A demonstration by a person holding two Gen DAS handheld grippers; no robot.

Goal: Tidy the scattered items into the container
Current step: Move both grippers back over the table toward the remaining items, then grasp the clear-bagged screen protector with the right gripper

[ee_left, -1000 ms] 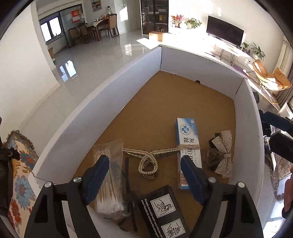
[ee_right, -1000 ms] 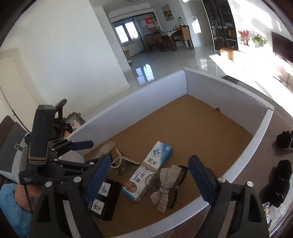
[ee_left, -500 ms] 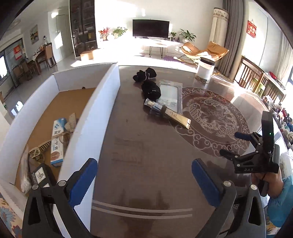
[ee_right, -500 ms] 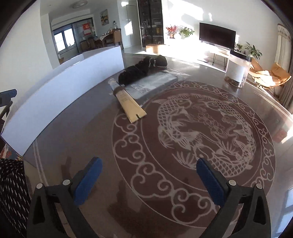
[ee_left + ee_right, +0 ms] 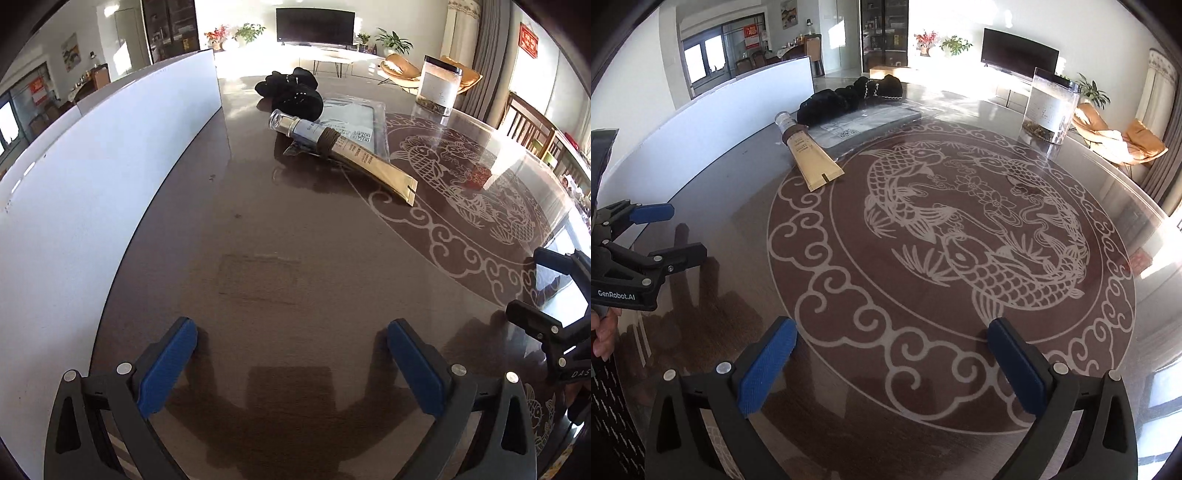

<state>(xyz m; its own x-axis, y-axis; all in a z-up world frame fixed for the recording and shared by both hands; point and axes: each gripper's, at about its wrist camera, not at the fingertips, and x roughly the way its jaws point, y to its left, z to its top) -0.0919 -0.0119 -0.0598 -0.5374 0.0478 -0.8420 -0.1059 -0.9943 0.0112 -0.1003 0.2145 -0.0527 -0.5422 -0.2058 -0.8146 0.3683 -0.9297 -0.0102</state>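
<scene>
Worktop [image 5: 960, 369] of dark glossy surface with a pale fish-and-scroll pattern carries the remaining items. Left gripper [image 5: 291, 365] hovers low over bare surface, its blue pads wide apart and holding nothing. Right gripper [image 5: 892, 365] hovers over the pattern's edge, pads likewise wide apart and empty. Container [image 5: 92, 177], white-walled, stands along the left side of the worktop; only its outer wall shows. Tube [image 5: 809, 155], gold with a clear cap, lies flat near the container wall, its cap end toward the far side. It rests partly on a flat grey packet [image 5: 864, 127]. Black fabric items [image 5: 291, 92] sit bunched at the packet's far end, touching it. A clear jar [image 5: 1051, 107] with a dark lid stands upright, well apart to the right.
</scene>
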